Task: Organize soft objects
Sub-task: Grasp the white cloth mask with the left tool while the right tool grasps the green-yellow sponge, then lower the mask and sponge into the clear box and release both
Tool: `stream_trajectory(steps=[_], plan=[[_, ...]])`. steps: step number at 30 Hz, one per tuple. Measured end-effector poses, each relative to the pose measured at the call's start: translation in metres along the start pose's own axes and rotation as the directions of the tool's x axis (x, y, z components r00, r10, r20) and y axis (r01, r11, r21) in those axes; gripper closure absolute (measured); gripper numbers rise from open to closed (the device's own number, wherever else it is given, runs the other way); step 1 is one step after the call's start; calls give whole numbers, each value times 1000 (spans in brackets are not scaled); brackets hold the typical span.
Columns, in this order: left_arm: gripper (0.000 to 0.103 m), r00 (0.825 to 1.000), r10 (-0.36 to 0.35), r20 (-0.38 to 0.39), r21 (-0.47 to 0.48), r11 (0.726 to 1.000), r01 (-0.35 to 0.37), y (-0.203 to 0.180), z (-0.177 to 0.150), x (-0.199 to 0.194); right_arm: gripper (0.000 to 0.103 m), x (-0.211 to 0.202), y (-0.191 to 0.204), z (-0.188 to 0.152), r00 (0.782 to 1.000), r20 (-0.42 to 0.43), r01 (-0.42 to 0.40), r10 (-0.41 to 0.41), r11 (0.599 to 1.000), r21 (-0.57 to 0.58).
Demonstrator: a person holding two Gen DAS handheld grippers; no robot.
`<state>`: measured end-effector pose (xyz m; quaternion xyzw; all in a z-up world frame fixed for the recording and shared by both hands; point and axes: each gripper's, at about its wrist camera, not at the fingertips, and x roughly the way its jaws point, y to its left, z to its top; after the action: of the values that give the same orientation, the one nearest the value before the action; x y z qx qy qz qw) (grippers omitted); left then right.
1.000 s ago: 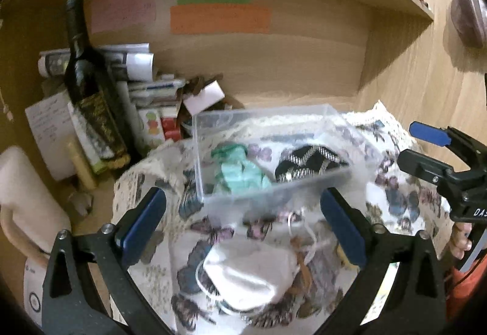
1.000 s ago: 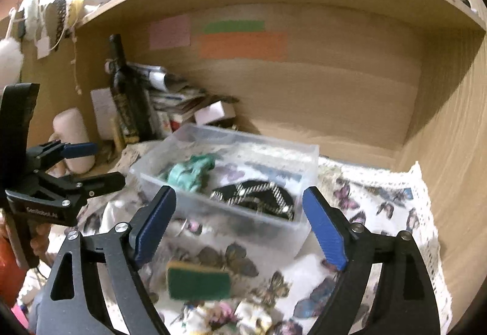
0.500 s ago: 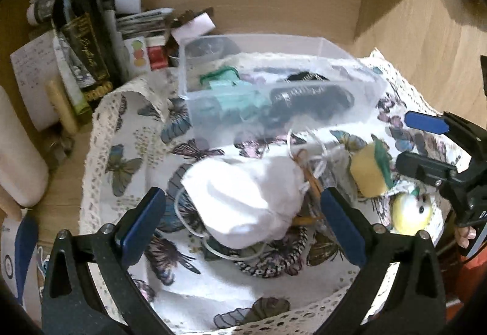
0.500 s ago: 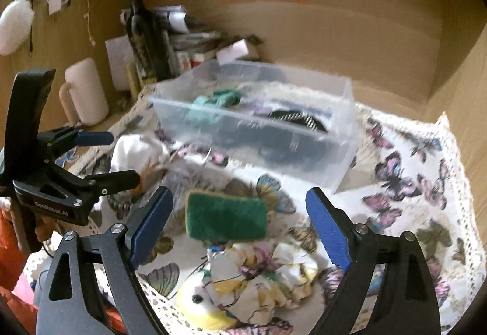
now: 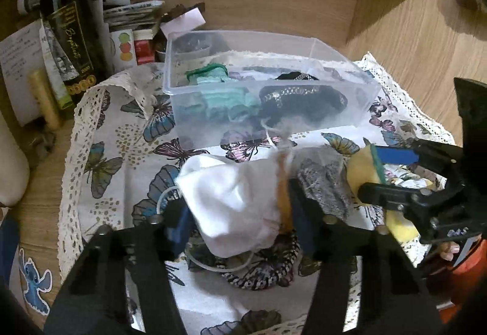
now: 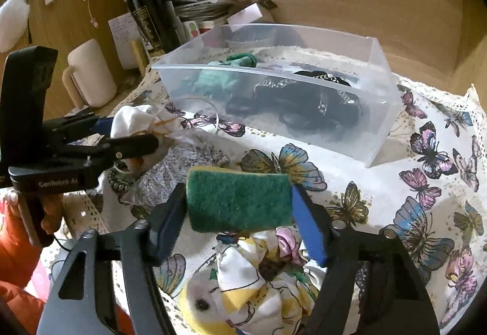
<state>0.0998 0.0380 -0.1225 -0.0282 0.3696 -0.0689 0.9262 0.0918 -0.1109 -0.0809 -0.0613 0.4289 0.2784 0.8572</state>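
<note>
My left gripper [image 5: 240, 222] is shut on a white face mask [image 5: 231, 207], which also shows in the right wrist view [image 6: 134, 121]. My right gripper [image 6: 240, 213] is shut on a green and yellow sponge [image 6: 240, 201], seen edge-on in the left wrist view [image 5: 365, 170]. A clear plastic box [image 6: 380, 118] behind them holds a teal cloth [image 6: 219, 76] and a black patterned scrunchie [image 6: 304, 97]. A floral scrunchie [image 6: 258, 277] and a yellow soft toy [image 6: 197, 304] lie under the sponge.
A butterfly-print cloth [image 6: 426, 198] covers the desk. A dark bottle [image 5: 70, 27], papers [image 5: 127, 12] and a cream mug [image 6: 91, 76] stand at the left. A grey pouch [image 5: 322, 188] and a braided band [image 5: 261, 277] lie by the mask. Wooden walls close the back and right.
Both grippers have come down and closed: the left on the white mask, the right on the sponge. Both objects now sit between the fingers.
</note>
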Motion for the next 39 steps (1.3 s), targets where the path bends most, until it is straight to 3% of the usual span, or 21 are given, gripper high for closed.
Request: stream_trajectory(steps=[5,13,18,26,34,39], plan=[[71,999,15,40,27,1000,-16,-3,1,-15,41,-12,-2,1,999,52,11,-11,1000,8],[71,990,17,138,31,999,-21,-4,19,-46,41,-41,-4,18,986,156,54,-55,999,5],[71,974,22,226,19,999,-27,-3,43,-65,41,-55,-10,35,972,217,87,-88,996,14],[71,957,15,291,-4,1000,-15,1,80,-68,41,-64,-21,68,947,290,141,-140,990,16],[71,954,27,298,-26,999,-20,7,108,-44,41,-46,-37,97,945,280,167,-168,986,28],[71,966,27,256,-37,999,-18,14,114,-16,41,-16,-46,109,961,214,175,-178,984,33]])
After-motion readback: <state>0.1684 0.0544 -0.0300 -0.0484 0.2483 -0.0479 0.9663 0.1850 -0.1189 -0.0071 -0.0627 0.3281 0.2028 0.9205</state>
